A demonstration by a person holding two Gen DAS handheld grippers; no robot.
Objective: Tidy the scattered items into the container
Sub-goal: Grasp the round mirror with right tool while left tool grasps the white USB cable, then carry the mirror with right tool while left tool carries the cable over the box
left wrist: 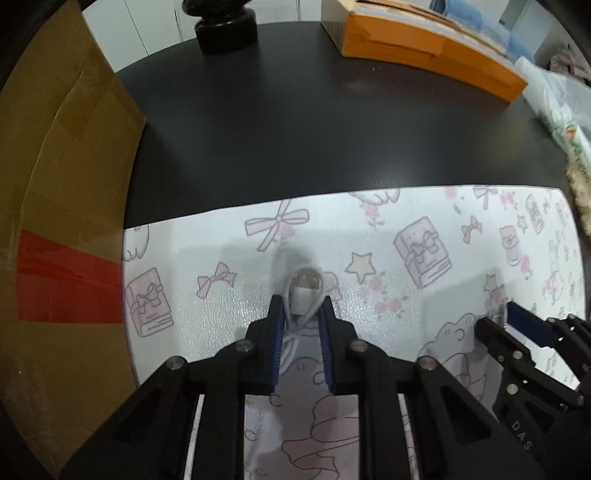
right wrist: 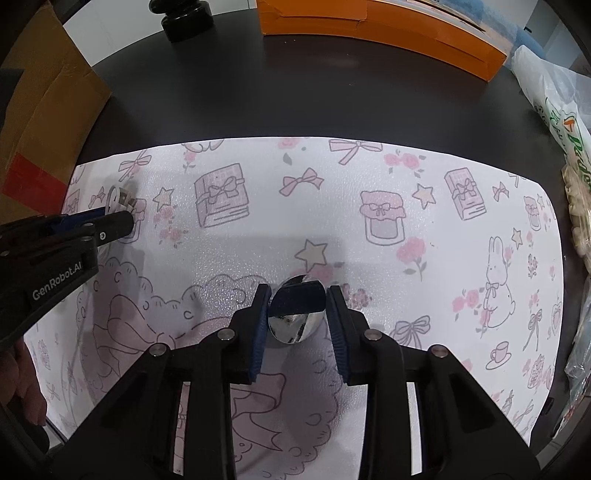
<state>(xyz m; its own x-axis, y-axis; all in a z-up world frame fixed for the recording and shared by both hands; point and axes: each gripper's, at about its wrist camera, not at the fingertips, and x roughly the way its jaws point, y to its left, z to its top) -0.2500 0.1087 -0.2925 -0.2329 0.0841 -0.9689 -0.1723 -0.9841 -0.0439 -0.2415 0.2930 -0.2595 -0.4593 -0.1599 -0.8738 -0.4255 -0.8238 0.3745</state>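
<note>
In the left wrist view my left gripper (left wrist: 301, 308) is shut on a white USB cable (left wrist: 304, 288), whose metal plug sticks out past the blue pads just above the patterned mat (left wrist: 369, 229). Seen from the right wrist, the left gripper (right wrist: 120, 219) is at the far left with the cable's plug (right wrist: 120, 195) at its tip. My right gripper (right wrist: 299, 295) is shut on a shiny round metal disc (right wrist: 293, 325), held low over the mat (right wrist: 406, 184). The right gripper (left wrist: 493, 319) also shows at the right edge of the left wrist view. A brown cardboard box (left wrist: 66, 184) stands at the left.
An orange box (left wrist: 424, 48) lies at the back of the black table (left wrist: 295, 129), beside a black round stand base (left wrist: 225, 29). Plastic bags (right wrist: 569, 147) crowd the right edge. The cardboard box (right wrist: 44, 110) has red tape. A hand (right wrist: 22, 387) shows at lower left.
</note>
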